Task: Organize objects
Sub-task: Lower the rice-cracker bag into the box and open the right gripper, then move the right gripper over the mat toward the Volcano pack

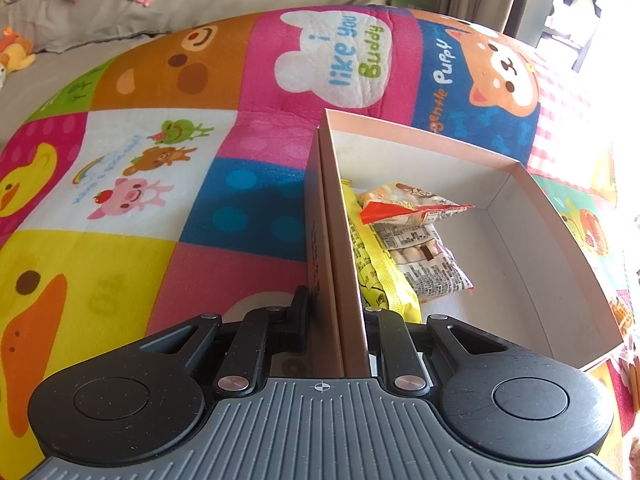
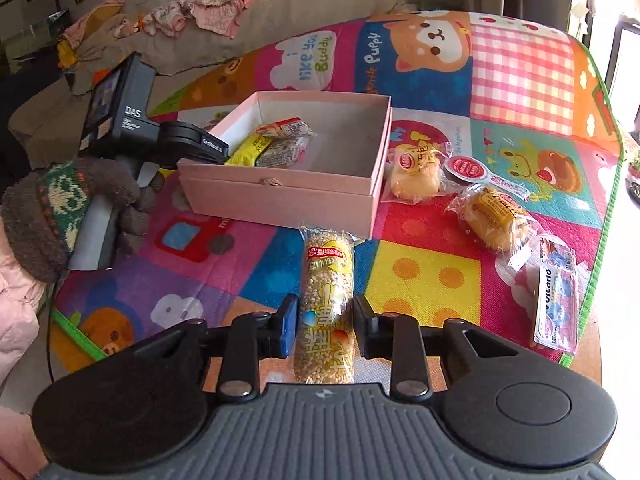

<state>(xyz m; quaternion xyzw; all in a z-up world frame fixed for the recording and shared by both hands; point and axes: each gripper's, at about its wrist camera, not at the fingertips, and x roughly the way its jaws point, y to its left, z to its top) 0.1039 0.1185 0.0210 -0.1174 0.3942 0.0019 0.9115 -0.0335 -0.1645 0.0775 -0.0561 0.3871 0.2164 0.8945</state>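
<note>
A pink cardboard box stands on the colourful play mat. It holds a yellow snack pack, a red-and-cream snack pack and a grey printed pack. My left gripper is shut on the box's left wall; it also shows in the right wrist view at the box's left side. My right gripper is shut on a long puffed-grain snack bar in front of the box.
Right of the box on the mat lie two yellow cake packs, a round-label pack and a flat pink-and-blue packet. A sofa with clothes is behind. The mat's right edge is near.
</note>
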